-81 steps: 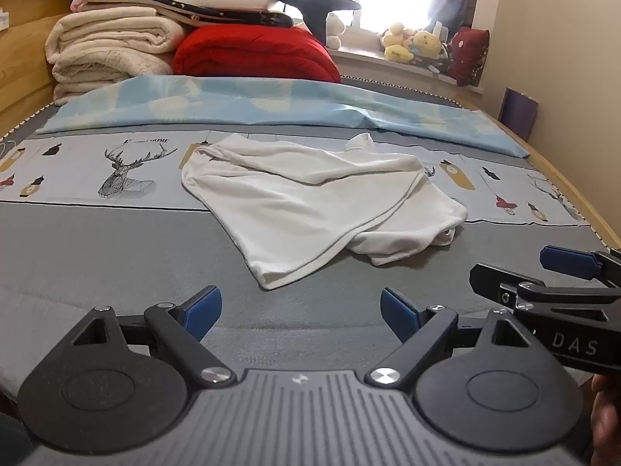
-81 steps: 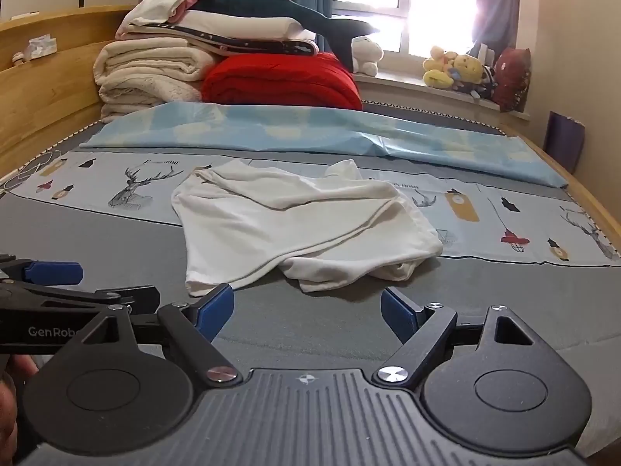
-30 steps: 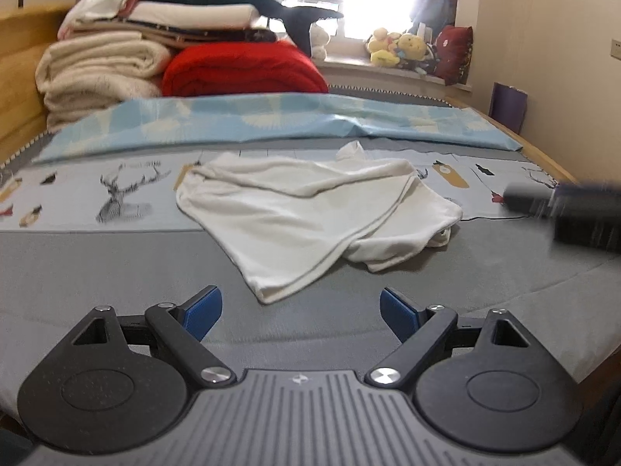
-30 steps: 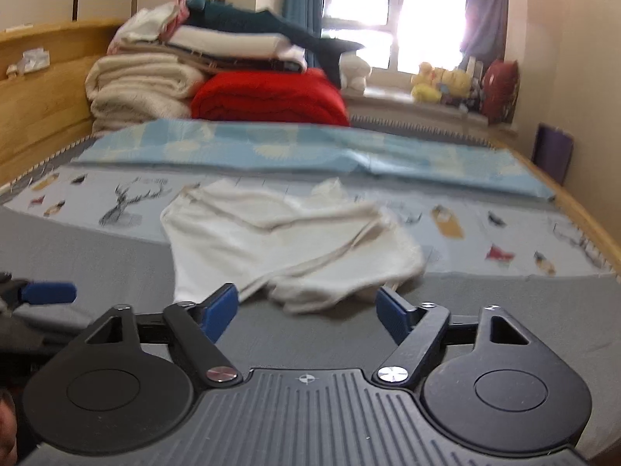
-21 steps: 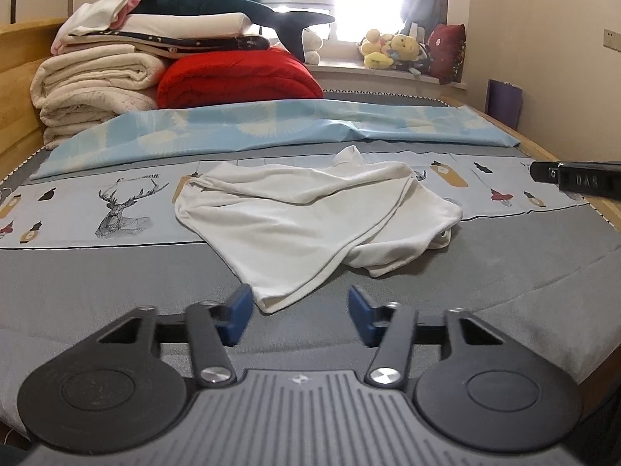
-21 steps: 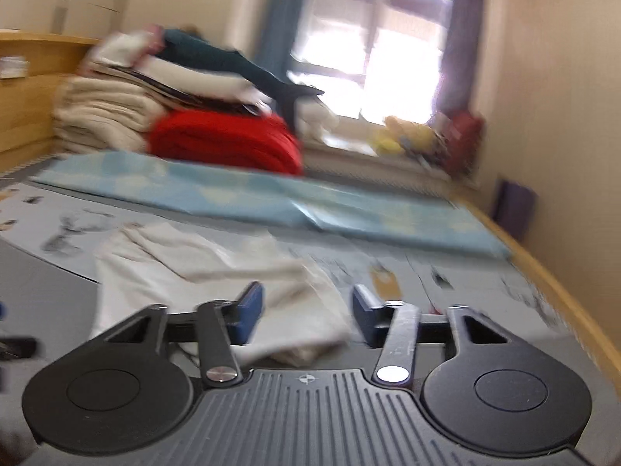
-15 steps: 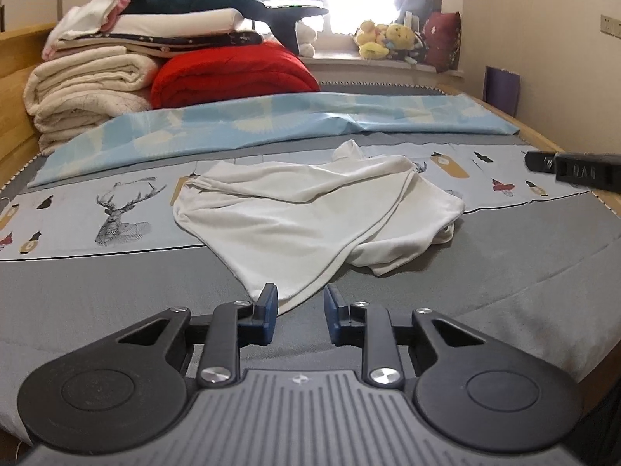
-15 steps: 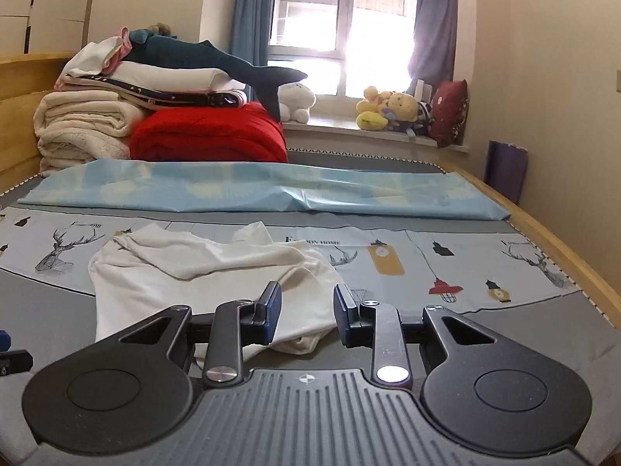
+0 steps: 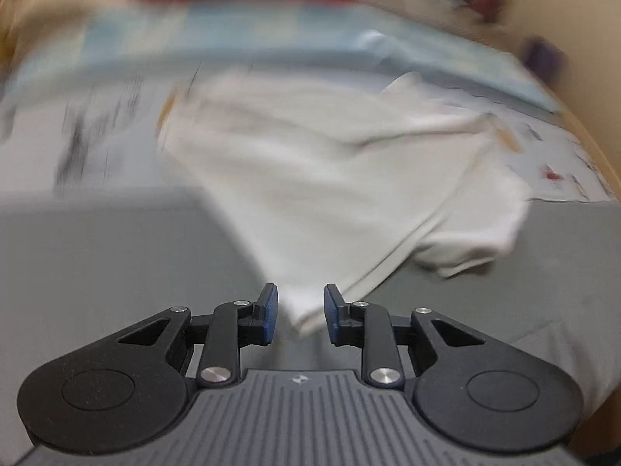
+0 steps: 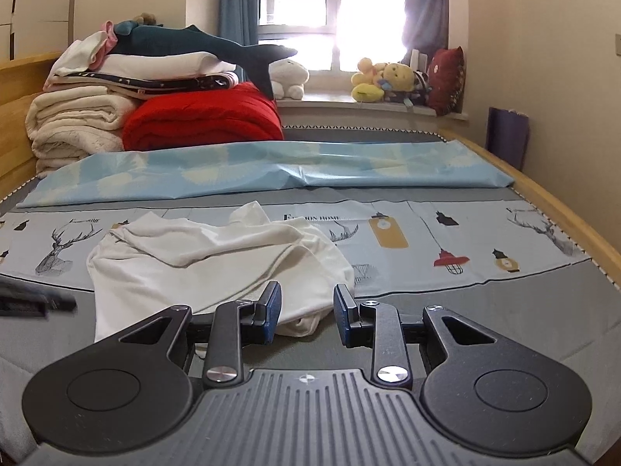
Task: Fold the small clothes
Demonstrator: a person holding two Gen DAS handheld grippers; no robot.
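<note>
A crumpled white garment (image 9: 330, 178) lies on the grey bed cover (image 9: 97, 256). In the blurred left wrist view, my left gripper (image 9: 300, 303) tilts down over the garment's near corner. Its jaws are closing, with the corner showing in the narrow gap and the blue pads (image 9: 270, 310) not pressing on it. In the right wrist view the same garment (image 10: 194, 268) lies ahead and to the left. My right gripper (image 10: 306, 305) hovers at its near right edge, jaws narrowed but apart, holding nothing. The left gripper (image 10: 35, 301) shows as a dark blur at the left edge.
A light blue sheet (image 10: 271, 171) lies across the bed behind a printed strip (image 10: 465, 240). Folded blankets (image 10: 77, 124) and a red quilt (image 10: 202, 120) are stacked at the back left. Plush toys (image 10: 384, 81) sit on the sill. A wooden bed rail (image 10: 562, 209) runs along the right.
Both grippers' jaws went from wide apart to narrow. The left gripper swept forward and tipped down onto the garment's near corner. The right gripper shifted to the garment's right end, then stayed.
</note>
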